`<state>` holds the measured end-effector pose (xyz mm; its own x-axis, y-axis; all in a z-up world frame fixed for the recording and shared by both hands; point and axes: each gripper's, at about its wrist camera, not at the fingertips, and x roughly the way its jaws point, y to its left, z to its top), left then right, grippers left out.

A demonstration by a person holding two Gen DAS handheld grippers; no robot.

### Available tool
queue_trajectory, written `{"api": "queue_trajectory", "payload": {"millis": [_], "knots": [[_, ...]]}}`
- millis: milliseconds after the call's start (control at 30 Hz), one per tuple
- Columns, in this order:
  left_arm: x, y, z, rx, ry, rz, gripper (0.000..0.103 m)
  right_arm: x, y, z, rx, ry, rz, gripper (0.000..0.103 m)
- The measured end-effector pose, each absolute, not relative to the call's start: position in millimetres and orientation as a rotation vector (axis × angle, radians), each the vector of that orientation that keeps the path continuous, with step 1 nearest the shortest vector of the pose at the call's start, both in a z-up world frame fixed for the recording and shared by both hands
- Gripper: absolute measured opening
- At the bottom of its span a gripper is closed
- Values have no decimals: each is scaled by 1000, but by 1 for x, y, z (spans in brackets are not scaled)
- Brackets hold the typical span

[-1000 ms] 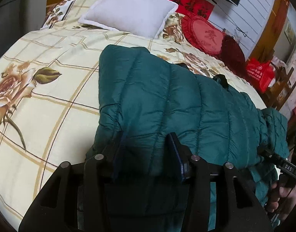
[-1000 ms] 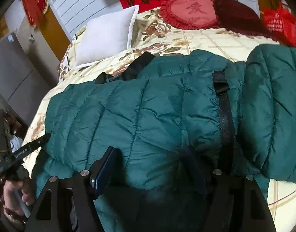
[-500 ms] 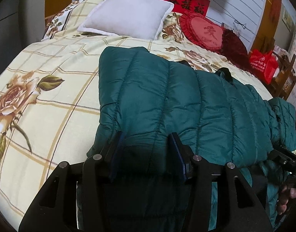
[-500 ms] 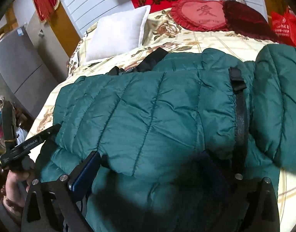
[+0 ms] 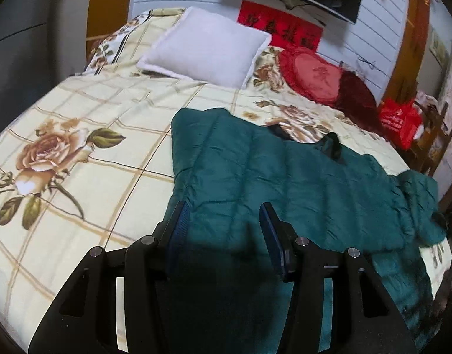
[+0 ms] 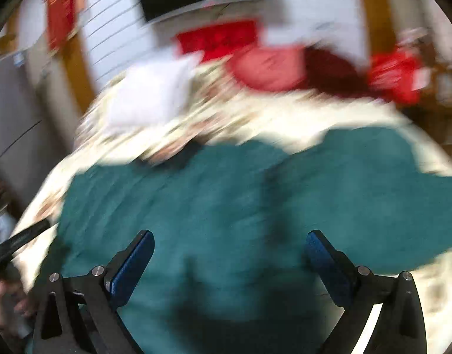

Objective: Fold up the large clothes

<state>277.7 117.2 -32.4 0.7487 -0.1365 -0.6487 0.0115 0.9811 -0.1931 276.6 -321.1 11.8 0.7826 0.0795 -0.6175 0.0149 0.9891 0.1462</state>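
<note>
A large dark green quilted puffer jacket (image 5: 284, 183) lies spread across the near half of the bed, with a black strap at its collar (image 5: 332, 144). My left gripper (image 5: 223, 221) is open and hovers above the jacket's near left edge, holding nothing. In the blurred right wrist view the jacket (image 6: 240, 206) fills the middle. My right gripper (image 6: 228, 250) is wide open above the jacket and empty. The left gripper's handle and the hand on it (image 6: 10, 253) show at that view's left edge.
The bed has a cream floral checked cover (image 5: 78, 135). A white pillow (image 5: 208, 50), a red cushion (image 5: 311, 76) and a dark red cushion (image 5: 358, 97) lie at the head. A red bag (image 5: 399, 121) and a wooden chair (image 5: 435, 141) stand at the right.
Both grippers have let go of the jacket's near edge, opened and pulled up and back. The jacket now lies lower in both views. The right view has turned blurry from fast motion.
</note>
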Motion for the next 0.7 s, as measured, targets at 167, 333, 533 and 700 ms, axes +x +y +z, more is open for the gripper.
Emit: {"api": "queue_trajectory", "payload": {"millis": [167,333,533,700], "knots": [[249,104,-46,-167,827,-89,74,254,-472,18,249,663,-314,102],[252,81,-71,-89,899,-63,74,236,-605,0,341,721,-482,102],[254,73,-79,-39,903,-50,81,238,-682,-38,552,750,-431,98],[258,72,-82,-30,914,-49,86,262,-690,-48,561,742,-312,81]]}}
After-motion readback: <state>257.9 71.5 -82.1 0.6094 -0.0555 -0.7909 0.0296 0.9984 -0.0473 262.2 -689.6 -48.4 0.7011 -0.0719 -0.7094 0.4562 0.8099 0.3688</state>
